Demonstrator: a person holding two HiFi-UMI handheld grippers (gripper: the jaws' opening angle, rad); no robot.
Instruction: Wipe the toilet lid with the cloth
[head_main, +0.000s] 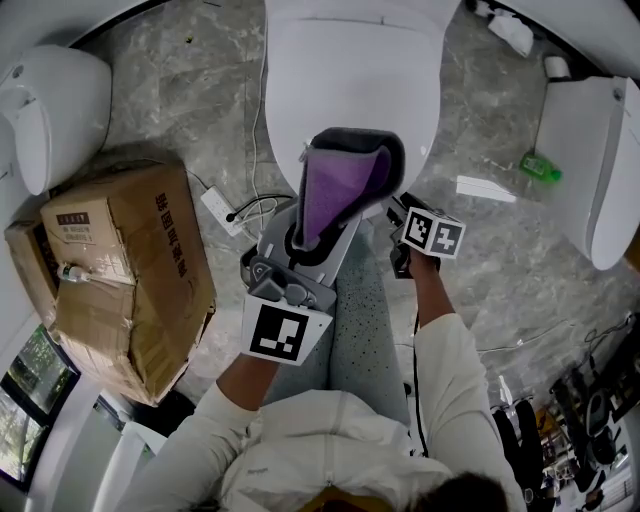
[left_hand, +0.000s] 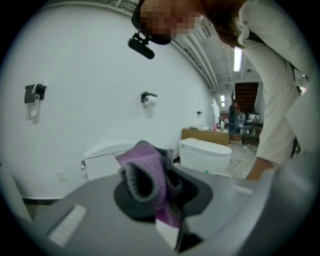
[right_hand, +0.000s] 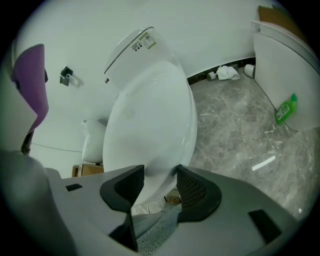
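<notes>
Head view: left gripper (head_main: 350, 165) is clamped on the purple cloth (head_main: 335, 190), held over the front of the closed toilet lid (head_main: 350, 70). The cloth looks clear of the lid, so wiping hasn't started. Right gripper (head_main: 398, 210) sits just beside it, near the lid's front edge.

Left gripper view: jaws are closed on the cloth (left_hand: 147, 172), which is bunched into a wad standing up out of the left gripper (left_hand: 160, 195). No lid in frame, so the gripper is aimed at the wall, not at the lid.

Right gripper view: right gripper (right_hand: 160, 185) has its jaws apart with nothing in them; the lid (right_hand: 150, 125) shows beyond the gap. The cloth (right_hand: 31, 75) hangs at far left, off the lid.

Risks:
- The wad sticks up, so coming down at this angle could put hard jaw tips on the lid before the fabric.
- A bunched cloth gives a small contact patch, so streaks or missed areas.
- Drag on the lid could pull the cloth out of the grip.
- The empty right gripper is close enough to bump the lid's front.
</notes>
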